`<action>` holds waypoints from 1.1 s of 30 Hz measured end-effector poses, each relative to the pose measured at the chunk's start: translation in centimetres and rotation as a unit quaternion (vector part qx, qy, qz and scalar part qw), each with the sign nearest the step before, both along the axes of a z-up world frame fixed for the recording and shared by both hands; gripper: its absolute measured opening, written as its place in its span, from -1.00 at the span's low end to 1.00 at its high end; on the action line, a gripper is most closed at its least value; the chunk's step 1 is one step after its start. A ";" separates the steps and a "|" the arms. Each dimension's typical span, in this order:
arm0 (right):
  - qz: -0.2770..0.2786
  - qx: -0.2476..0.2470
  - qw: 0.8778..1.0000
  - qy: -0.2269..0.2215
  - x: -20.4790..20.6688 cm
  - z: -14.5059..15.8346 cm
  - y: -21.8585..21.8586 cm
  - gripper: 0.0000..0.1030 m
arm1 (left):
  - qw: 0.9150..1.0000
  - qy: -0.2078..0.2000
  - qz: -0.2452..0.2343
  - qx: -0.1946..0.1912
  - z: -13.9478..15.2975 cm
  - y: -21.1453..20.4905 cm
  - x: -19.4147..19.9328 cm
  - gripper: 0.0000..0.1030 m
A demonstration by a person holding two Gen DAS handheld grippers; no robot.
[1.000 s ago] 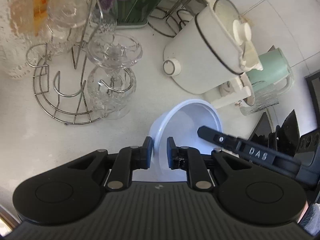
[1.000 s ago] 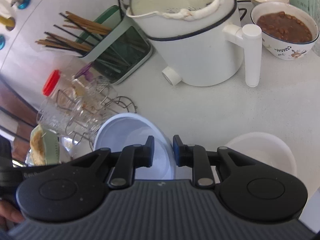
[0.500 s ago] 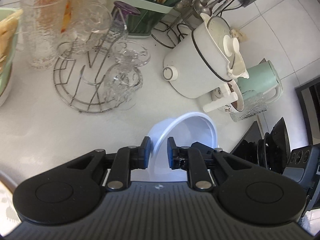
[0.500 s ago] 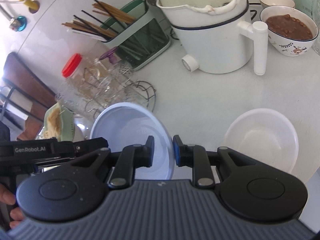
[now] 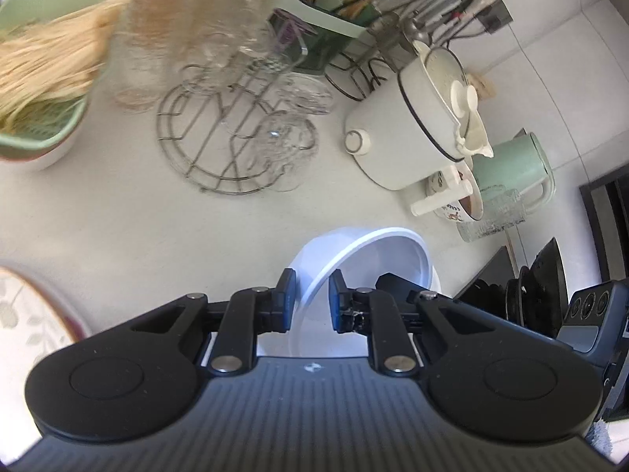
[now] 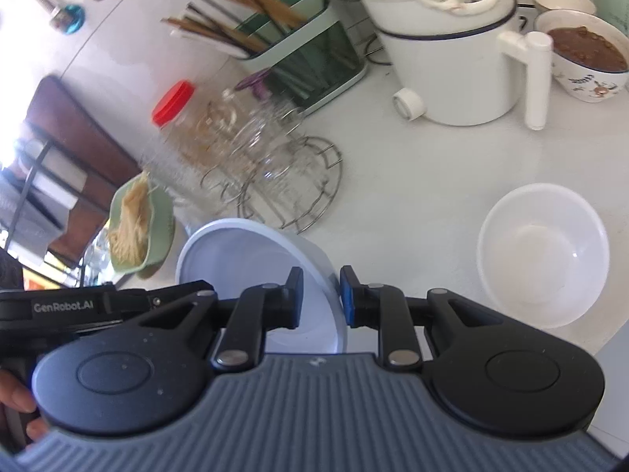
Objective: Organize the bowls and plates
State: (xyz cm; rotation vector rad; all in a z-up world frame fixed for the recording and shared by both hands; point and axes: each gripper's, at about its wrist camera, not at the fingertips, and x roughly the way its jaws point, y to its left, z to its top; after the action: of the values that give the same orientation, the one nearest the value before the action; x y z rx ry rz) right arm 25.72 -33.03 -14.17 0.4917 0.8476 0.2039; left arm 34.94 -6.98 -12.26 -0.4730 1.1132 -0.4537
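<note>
Both grippers hold one pale blue-white plastic bowl [image 5: 377,259] above the white counter. My left gripper [image 5: 310,306] is shut on its near rim. My right gripper [image 6: 321,299] is shut on the opposite rim of the same bowl [image 6: 251,251]; the left gripper's body shows to its left. A second white bowl [image 6: 542,255] sits empty on the counter to the right in the right wrist view. A patterned plate [image 5: 27,314] shows at the left edge of the left wrist view.
A wire glass rack [image 5: 236,137] with clear glasses, a green colander of noodles [image 5: 39,90], a chopstick holder [image 6: 298,51], a white pot [image 6: 452,59], a bowl of brown food [image 6: 585,59] and a green kettle [image 5: 511,169] stand on the counter.
Both grippers have lifted and drawn back with the bowl. More of the counter shows, including the colander, the plate and the whole second bowl.
</note>
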 end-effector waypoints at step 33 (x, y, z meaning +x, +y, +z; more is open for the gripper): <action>0.105 -0.075 0.990 0.057 -1.7 -4.1 9.8 -0.52 | 0.994 0.032 0.059 0.088 -3.8 6.1 -5.8 -0.63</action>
State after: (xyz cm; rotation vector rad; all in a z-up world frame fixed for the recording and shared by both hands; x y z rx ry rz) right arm 23.98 -23.27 -18.30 0.2753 1.0190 0.3046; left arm 29.19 -0.89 -16.02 -0.3984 1.1684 -0.2368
